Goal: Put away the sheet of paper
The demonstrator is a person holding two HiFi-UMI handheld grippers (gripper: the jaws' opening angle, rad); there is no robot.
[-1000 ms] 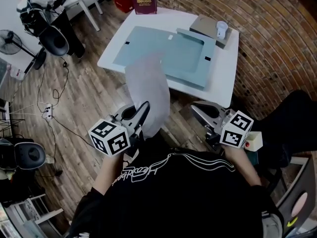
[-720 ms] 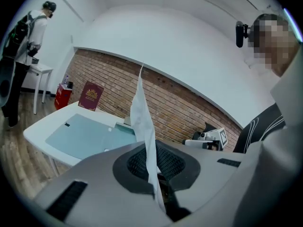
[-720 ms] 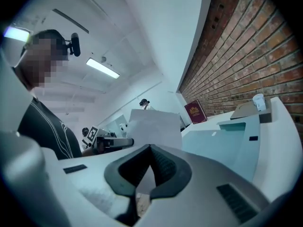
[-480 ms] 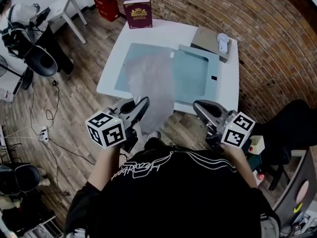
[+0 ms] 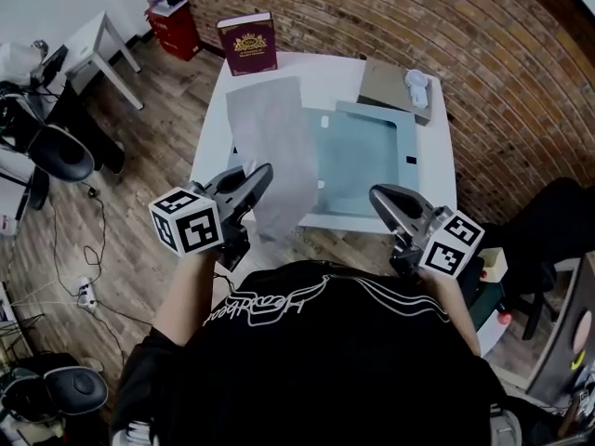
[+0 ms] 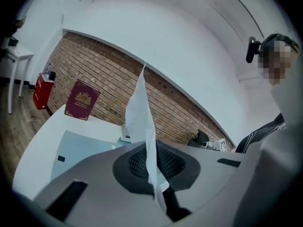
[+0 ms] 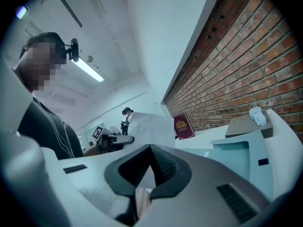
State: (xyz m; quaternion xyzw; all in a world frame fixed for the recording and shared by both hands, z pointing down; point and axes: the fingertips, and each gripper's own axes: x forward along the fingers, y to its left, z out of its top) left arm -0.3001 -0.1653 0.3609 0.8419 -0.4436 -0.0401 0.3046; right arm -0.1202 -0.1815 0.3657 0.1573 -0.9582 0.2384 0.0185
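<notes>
A white sheet of paper [image 5: 274, 142] is pinched at its near edge by my left gripper [image 5: 261, 175], which is shut on it. The sheet stands up from the jaws and reaches out over the left part of the white table [image 5: 432, 170]. In the left gripper view the sheet of paper [image 6: 141, 112] rises edge-on from between the pads of my left gripper [image 6: 150, 151]. My right gripper [image 5: 379, 194] hovers off the table's near right edge, shut with nothing in it. The right gripper view shows the jaw tips of the right gripper [image 7: 150, 146] touching, and the paper [image 7: 151, 124] to the left.
A pale blue folder [image 5: 363, 151] lies open on the table. A maroon book [image 5: 248, 43] stands at the table's far left. A flat brown box [image 5: 385, 85] with a white object [image 5: 416, 82] is at the far right. A brick wall runs behind. A red cabinet [image 5: 173, 26] and a chair [image 5: 56, 151] stand at the left.
The table has come closer in the head view. The sheet in my left gripper has swung forward and now reaches over the table's left part. My right gripper has stayed shut.
</notes>
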